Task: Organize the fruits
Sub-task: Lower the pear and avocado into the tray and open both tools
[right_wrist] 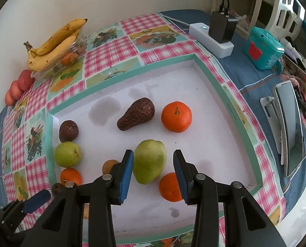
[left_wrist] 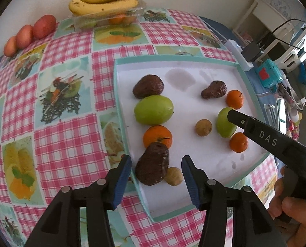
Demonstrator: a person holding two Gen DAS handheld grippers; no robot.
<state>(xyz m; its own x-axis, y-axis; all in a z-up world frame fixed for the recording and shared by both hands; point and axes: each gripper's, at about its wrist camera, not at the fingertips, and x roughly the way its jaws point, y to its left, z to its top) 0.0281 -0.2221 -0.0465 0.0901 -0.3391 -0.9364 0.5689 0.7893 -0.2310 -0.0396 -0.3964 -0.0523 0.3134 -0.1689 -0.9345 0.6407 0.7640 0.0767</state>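
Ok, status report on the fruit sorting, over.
Left gripper open around dark avocado. Right gripper open, straddling green pear. Orange crowds the right finger.

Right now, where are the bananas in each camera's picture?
Left wrist view: the bananas are at the top, a little left of middle, lying on a clear plastic tub by the wall.
Right wrist view: the bananas are in the upper left, on the same tub.
Shared landmark: the red fruits sit just left of the tub in both views.
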